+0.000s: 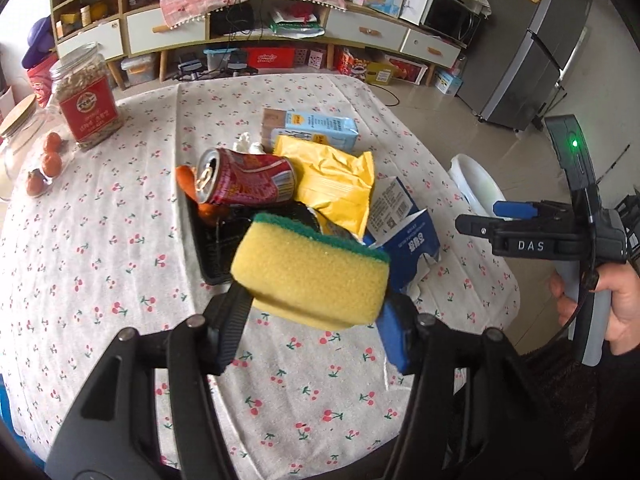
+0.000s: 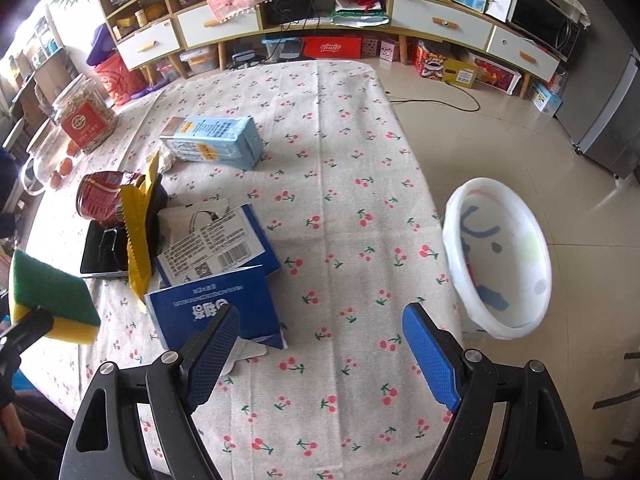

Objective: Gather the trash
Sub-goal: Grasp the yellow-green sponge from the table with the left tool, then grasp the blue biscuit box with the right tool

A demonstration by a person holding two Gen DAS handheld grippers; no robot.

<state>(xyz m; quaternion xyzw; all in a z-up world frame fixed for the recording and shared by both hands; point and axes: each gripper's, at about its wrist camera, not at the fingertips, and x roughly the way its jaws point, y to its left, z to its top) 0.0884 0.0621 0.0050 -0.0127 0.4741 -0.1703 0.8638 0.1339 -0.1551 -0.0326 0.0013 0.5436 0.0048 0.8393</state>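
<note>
Left wrist view: the left tool [image 1: 316,304] holds a yellow foam sponge with a green scouring face [image 1: 310,272] between its pads, raised clear of the cherry-print cloth on the desk [image 1: 100,280]. The tool is tilted steeply downward over the near half of the desk. Beyond it the litter is uncollected: a dented red drink can [image 1: 246,178] lying on its side, a crumpled yellow snack wrapper [image 1: 334,182], a pale blue carton [image 1: 316,130], a torn dark blue cardboard box [image 1: 404,236] and a black mesh tray [image 1: 218,250]. The glass jar with a red label [image 1: 86,98] looks like storage, not trash. A hand [image 1: 616,304] grips the right tool at the frame's right edge.

Right wrist view: the right tool [image 2: 320,356] stands wide apart and empty, angled downward above bare cloth near the desk's edge. The white plastic bin lined with a bag [image 2: 498,260] stands on the floor just beside the desk; some coloured items lie inside, indistinct. The sponge shows at the far left, well apart from the bin.

Judgement: collection is under way, most remains.
</note>
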